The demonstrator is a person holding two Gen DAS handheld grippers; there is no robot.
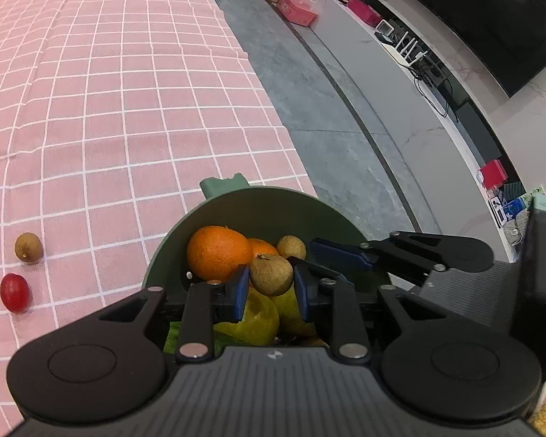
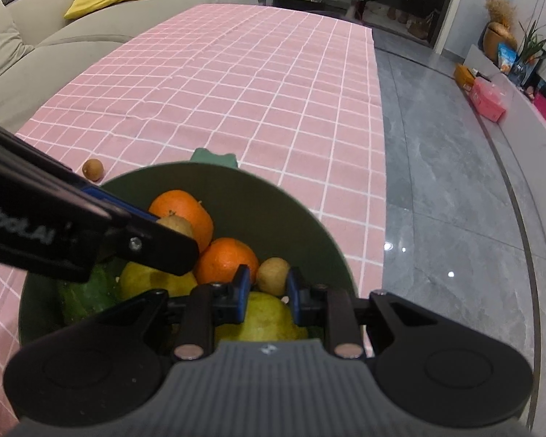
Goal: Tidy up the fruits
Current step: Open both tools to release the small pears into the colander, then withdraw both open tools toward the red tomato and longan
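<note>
Fruits fill the green bowl (image 1: 258, 204) near the table's right edge, and each gripper brings one more small brown longan over it. The left gripper (image 1: 271, 284) is clamped on a longan (image 1: 272, 274), blue pads pressing its sides; the right gripper (image 2: 269, 284) is closed the same way on its own longan (image 2: 272, 276). In the left wrist view the right gripper's fingers reach in from 3 o'clock; in the right wrist view the left gripper crosses from 9 o'clock, so the two tools crowd the bowl together.

To finish this step well, each longan should probably be lowered close to the piled oranges (image 1: 218, 253) and yellow-green fruit (image 2: 269, 318) before the jaws part, one hand at a time, so nothing bounces out.

Both grippers point steeply downward into the bowl.

Two pieces wait on the pink checked cloth (image 1: 127, 91) at 9 o'clock of the bowl: another longan (image 1: 28, 247) and a red fruit (image 1: 14, 292).
</note>
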